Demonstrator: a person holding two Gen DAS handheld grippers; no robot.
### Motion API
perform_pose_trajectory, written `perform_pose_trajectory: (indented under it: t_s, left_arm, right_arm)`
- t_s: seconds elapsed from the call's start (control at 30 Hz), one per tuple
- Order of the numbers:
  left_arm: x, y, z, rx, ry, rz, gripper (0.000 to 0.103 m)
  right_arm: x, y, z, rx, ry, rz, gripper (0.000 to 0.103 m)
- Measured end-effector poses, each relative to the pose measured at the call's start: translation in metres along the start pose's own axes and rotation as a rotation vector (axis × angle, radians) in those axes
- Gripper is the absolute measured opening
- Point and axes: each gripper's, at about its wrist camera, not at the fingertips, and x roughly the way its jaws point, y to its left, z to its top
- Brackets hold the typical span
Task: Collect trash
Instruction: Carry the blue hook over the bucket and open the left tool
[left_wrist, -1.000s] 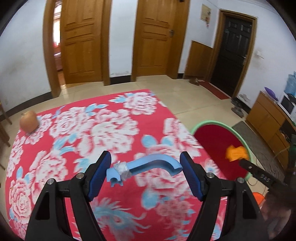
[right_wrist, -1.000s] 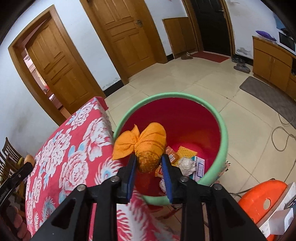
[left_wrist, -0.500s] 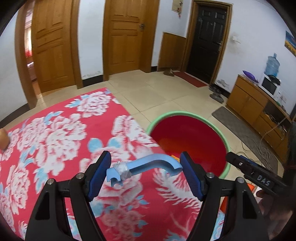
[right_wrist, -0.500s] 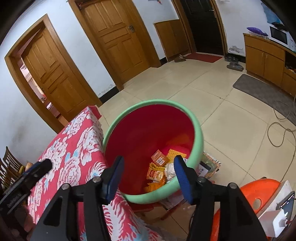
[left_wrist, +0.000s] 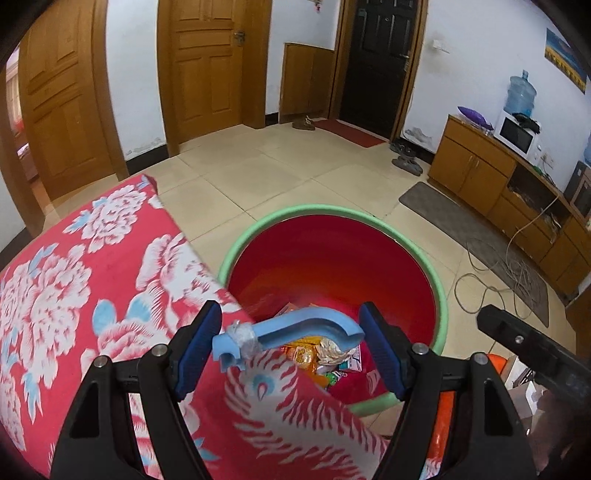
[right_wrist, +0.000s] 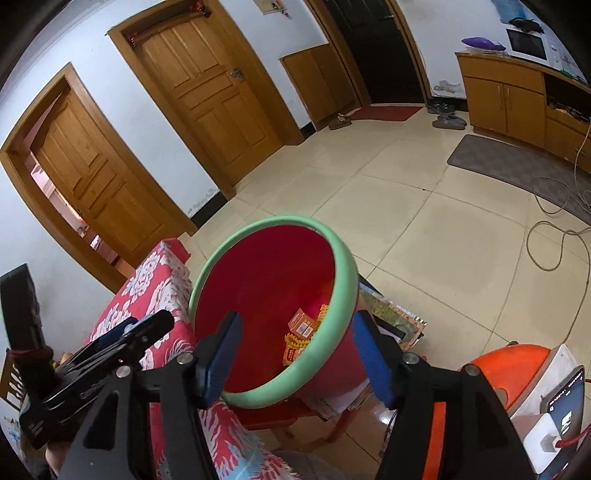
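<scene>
Left gripper (left_wrist: 290, 345) clamps blue curved piece (left_wrist: 295, 328) lengthwise, jaws wide, over bin (left_wrist: 441, 295) rim at table (left_wrist: 74, 295) edge; right gripper (right_wrist: 295, 358) opening, empty.

Red floral-clothed table (left_wrist: 92, 280), beside it on tiled floor (left_wrist: 258, 184) green-rimmed red bin (left_wrist: 441, 295).

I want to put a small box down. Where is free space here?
The red flowered tablecloth is bare left of the left gripper with its blue curved piece. The tiled floor beyond the green-rimmed bin is open. The bin bottom is crowded with wrappers.
</scene>
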Motion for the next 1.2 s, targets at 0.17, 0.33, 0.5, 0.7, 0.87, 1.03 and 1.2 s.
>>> perform_pose_trajectory:
  t_s: [0.17,0.33,0.5,0.7,0.87,1.03,1.2]
  left_arm:
    - [0.005,0.000,0.004,-0.015,0.007,0.010,0.083]
    - [-0.001,0.006,0.002,-0.037,0.005,0.023,0.083]
    - [-0.019,0.017,-0.004,-0.070,-0.009,0.051,0.083]
    - [-0.051,0.036,-0.018,-0.126,-0.031,0.104,0.083]
    - [-0.082,0.053,-0.039,-0.178,-0.048,0.179,0.085]
    - [-0.109,0.068,-0.057,-0.226,-0.065,0.244,0.085]
    - [-0.141,0.083,-0.078,-0.289,-0.100,0.292,0.088]
  right_arm:
    - [0.001,-0.003,0.000,0.003,0.008,0.002,0.066]
    - [-0.003,0.001,-0.002,-0.009,0.009,0.011,0.067]
    - [-0.010,0.012,-0.005,-0.039,0.008,0.029,0.070]
    - [-0.022,0.032,-0.011,-0.090,0.001,0.059,0.076]
    - [-0.032,0.054,-0.024,-0.149,0.014,0.098,0.078]
    - [-0.043,0.077,-0.038,-0.202,0.021,0.134,0.083]
    - [-0.055,0.097,-0.052,-0.249,0.013,0.169,0.093]
